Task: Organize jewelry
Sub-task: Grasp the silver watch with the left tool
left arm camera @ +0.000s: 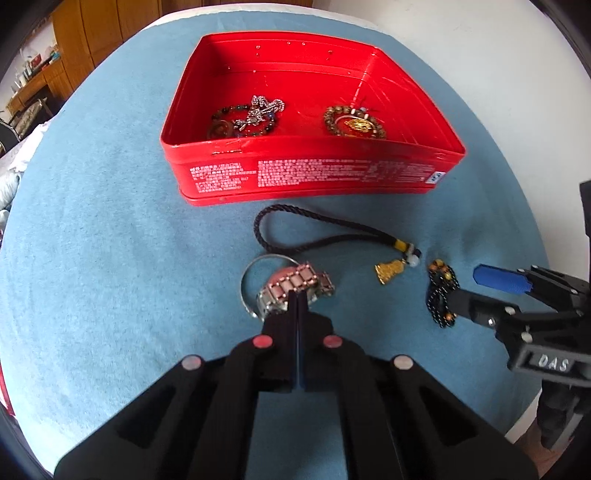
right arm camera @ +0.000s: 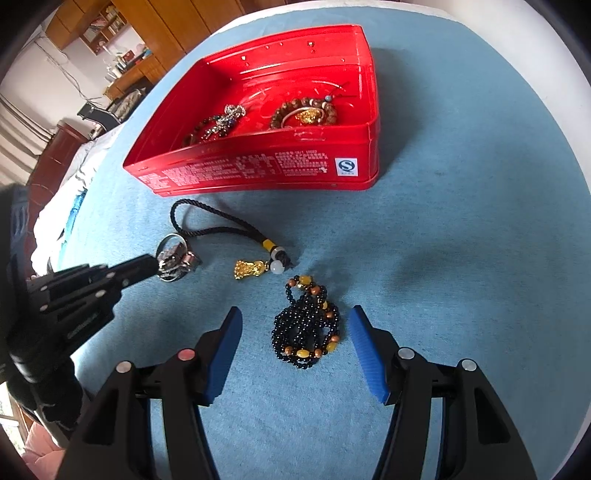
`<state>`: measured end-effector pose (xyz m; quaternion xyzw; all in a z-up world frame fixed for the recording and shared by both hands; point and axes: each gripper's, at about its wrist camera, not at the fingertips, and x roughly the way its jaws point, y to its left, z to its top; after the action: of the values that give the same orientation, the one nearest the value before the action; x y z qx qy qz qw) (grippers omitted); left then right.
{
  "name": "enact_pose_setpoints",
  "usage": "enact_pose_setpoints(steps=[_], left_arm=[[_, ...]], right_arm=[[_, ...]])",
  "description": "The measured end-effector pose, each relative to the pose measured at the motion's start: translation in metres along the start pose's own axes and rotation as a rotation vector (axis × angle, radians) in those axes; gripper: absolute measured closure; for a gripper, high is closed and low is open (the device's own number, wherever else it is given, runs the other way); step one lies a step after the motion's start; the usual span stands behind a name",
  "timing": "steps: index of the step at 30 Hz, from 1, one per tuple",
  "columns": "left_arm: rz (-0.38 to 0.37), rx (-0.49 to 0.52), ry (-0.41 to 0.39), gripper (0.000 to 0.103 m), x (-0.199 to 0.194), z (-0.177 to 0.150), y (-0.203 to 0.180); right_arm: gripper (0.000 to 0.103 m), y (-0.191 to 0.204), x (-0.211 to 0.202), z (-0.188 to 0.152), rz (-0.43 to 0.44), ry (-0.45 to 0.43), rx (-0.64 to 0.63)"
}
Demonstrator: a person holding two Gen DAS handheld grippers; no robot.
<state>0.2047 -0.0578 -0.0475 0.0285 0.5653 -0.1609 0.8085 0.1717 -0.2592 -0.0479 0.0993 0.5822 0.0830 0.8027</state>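
An open red tin [left arm camera: 314,177] [right arm camera: 258,170] stands on the blue cloth and holds a dark bead bracelet with a silver chain [left arm camera: 247,118] [right arm camera: 218,123] and a brown bead bracelet with a gold charm [left arm camera: 354,123] [right arm camera: 306,112]. My left gripper [left arm camera: 297,291] [right arm camera: 155,264] is shut on a pink-and-silver link bracelet [left arm camera: 295,282] [right arm camera: 175,258] lying over a thin silver bangle [left arm camera: 245,280]. A black cord with a gold pendant [left arm camera: 388,271] [right arm camera: 249,269] lies in front of the tin. My right gripper [right arm camera: 293,314] [left arm camera: 465,288] is open, its jaws on either side of a black bead necklace [right arm camera: 306,328] [left arm camera: 441,295].
The blue cloth [left arm camera: 110,240] [right arm camera: 461,240] covers a round table with a white edge [left arm camera: 480,55]. Wooden cabinets [left arm camera: 92,33] [right arm camera: 155,22] and shelves stand in the room behind, on the left.
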Motion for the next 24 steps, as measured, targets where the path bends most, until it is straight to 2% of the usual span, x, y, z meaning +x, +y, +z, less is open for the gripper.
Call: enact_pose_setpoints(steps=[3, 9, 10, 11, 13, 14, 19, 24], left_arm=[[-0.013, -0.003, -0.004, 0.103, -0.005, -0.005, 0.0], [0.02, 0.012, -0.01, 0.101, -0.003, 0.003, 0.002], [0.023, 0.021, 0.001, 0.095, 0.0, 0.005, 0.002], [0.022, 0.023, 0.009, 0.085, 0.004, 0.007, 0.002], [0.022, 0.039, 0.021, 0.071, 0.012, 0.009, 0.0], [0.027, 0.044, 0.023, 0.068, 0.014, 0.009, 0.0], [-0.003, 0.061, 0.048, 0.063, 0.026, 0.012, 0.002], [-0.038, 0.065, 0.036, 0.068, 0.03, 0.016, 0.003]], right_arm=[[0.043, 0.001, -0.001, -0.001, 0.001, -0.004, -0.001], [0.043, 0.003, -0.002, -0.003, 0.003, -0.005, -0.005], [0.043, 0.003, -0.002, -0.003, 0.003, -0.005, -0.005], [0.043, 0.003, -0.002, -0.003, 0.003, -0.004, -0.005], [0.043, 0.003, -0.001, -0.002, 0.001, -0.002, -0.005], [0.043, 0.003, -0.001, -0.002, 0.0, 0.0, -0.004], [0.043, 0.002, 0.003, 0.001, -0.002, 0.007, -0.001], [0.043, 0.001, 0.006, 0.004, -0.002, 0.011, 0.002]])
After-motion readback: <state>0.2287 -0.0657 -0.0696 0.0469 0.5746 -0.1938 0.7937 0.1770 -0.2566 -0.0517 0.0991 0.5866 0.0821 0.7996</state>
